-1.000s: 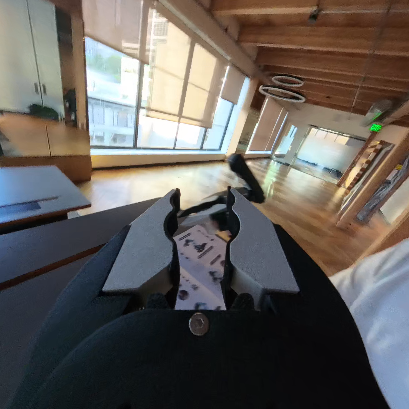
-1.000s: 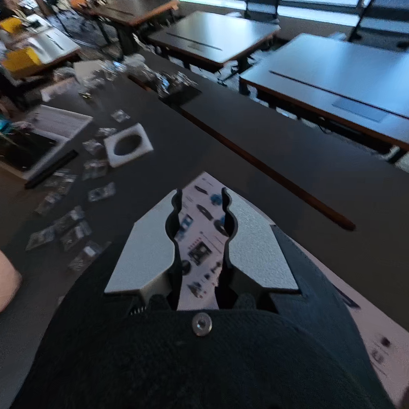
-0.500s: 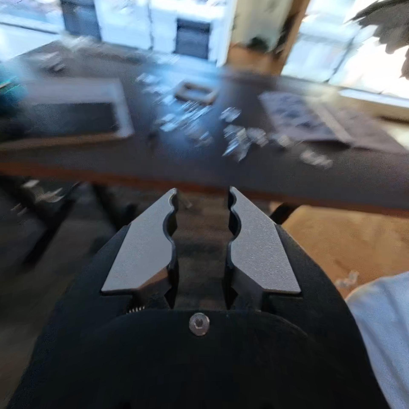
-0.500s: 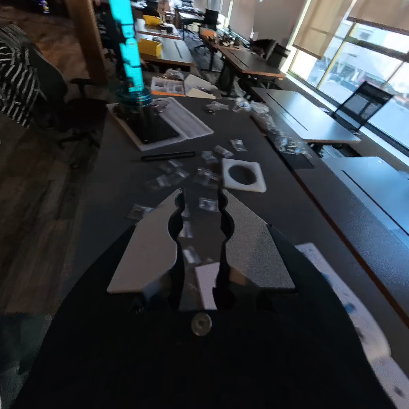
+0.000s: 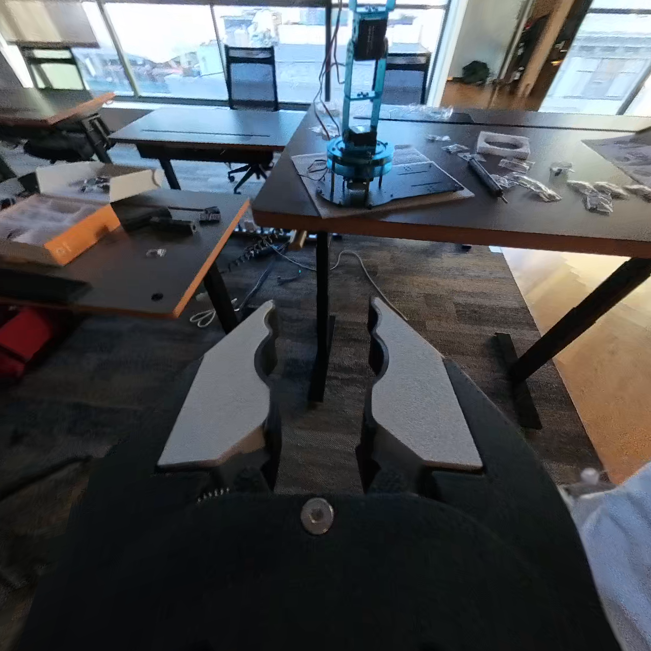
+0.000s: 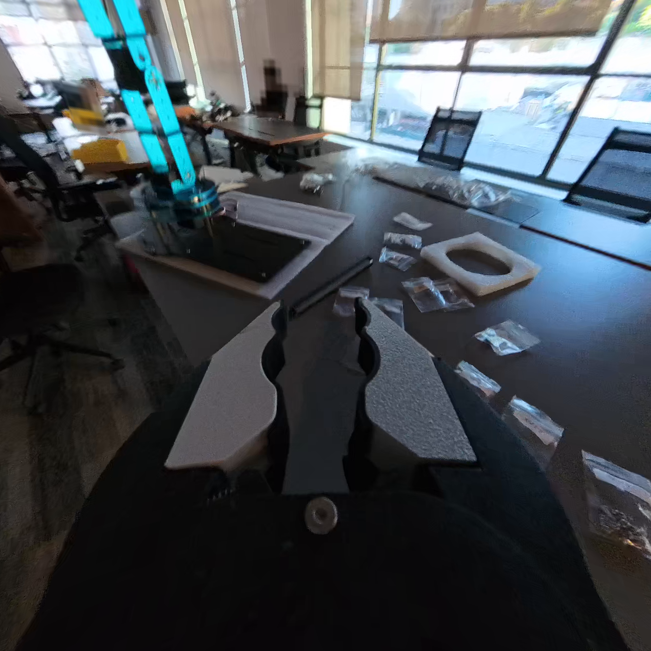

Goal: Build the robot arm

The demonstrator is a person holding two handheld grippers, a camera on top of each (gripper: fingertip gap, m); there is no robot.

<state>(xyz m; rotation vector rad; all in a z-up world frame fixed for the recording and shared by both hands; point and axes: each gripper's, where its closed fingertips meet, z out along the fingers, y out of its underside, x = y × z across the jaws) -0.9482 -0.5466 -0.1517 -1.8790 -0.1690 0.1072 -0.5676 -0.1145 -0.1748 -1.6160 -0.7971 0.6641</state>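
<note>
My left gripper (image 5: pixel 322 303) is open and empty, held off the table over the carpet, facing the dark table's edge (image 5: pixel 458 225). On that table stands a blue robot arm kit (image 5: pixel 359 155) on a black base plate, with a black screwdriver (image 5: pixel 484 176), a white foam frame (image 5: pixel 503 142) and several small clear bags (image 5: pixel 595 197). My right gripper (image 6: pixel 317 303) is open and empty, above the table near the screwdriver's (image 6: pixel 331 285) end and a clear bag (image 6: pixel 348 297). The blue arm (image 6: pixel 190 197), foam frame (image 6: pixel 479 267) and more bags (image 6: pixel 436 294) lie beyond.
A lower table at the left holds an orange-edged box (image 5: pixel 70 229) and black parts. Cables and scissors (image 5: pixel 202 317) lie on the carpet. The table's black leg (image 5: pixel 322 281) stands ahead. A white sleeve (image 5: pixel 620 546) shows at the right. Chairs and windows stand behind. The gap from one gripper's tips to the other's is roughly 60 cm.
Both views have swung round. The left gripper turned from the hall to face the table from off its edge, its jaws a little wider. The right moved off the printed sheet towards the bags.
</note>
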